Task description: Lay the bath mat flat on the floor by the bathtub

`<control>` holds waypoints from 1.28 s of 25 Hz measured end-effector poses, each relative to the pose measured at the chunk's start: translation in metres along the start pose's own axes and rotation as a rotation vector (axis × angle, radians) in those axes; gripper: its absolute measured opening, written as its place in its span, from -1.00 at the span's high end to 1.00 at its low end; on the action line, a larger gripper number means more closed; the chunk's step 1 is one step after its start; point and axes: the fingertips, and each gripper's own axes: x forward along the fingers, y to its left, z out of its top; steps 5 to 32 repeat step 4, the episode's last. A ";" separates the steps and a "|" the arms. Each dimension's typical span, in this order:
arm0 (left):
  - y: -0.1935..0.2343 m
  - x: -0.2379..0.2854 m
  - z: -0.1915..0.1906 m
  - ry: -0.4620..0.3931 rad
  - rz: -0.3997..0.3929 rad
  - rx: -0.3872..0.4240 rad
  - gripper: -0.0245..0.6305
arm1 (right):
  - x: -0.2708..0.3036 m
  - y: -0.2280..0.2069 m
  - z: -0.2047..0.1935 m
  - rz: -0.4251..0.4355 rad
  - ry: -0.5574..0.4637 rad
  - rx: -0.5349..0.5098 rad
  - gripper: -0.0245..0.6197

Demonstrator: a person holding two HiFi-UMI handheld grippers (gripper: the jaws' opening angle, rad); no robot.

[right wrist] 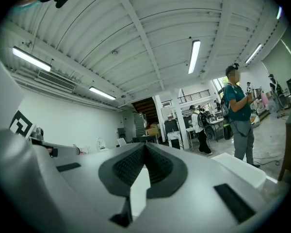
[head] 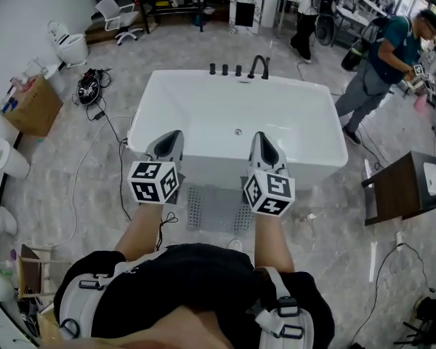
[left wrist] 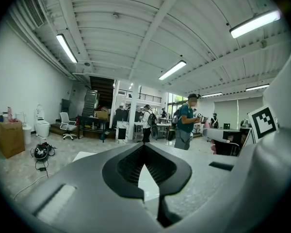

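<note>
I hold my left claw [head: 168,140] and right claw [head: 266,142] side by side, about level, over the near edge of a white tub [head: 203,100]. Each claw's jaws are pressed together with nothing between them. The grey mat [head: 218,208] lies flat on the floor [head: 94,195], below and between the two claws, just beside the tub's near wall. Black taps [head: 240,69] stand on the tub's far rim. A cardboard box [head: 33,107] and a toilet [head: 69,47] sit off to the left. A person [head: 389,53] in a teal shirt stands to the right, beyond the tub.
</note>
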 end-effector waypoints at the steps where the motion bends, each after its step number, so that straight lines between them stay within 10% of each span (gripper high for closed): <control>1: 0.000 0.000 0.000 -0.001 0.000 0.000 0.91 | -0.001 -0.001 0.000 -0.001 -0.002 0.001 0.90; 32: -0.001 -0.002 0.003 -0.009 0.008 0.007 0.91 | -0.003 -0.002 0.003 -0.010 -0.014 0.001 0.90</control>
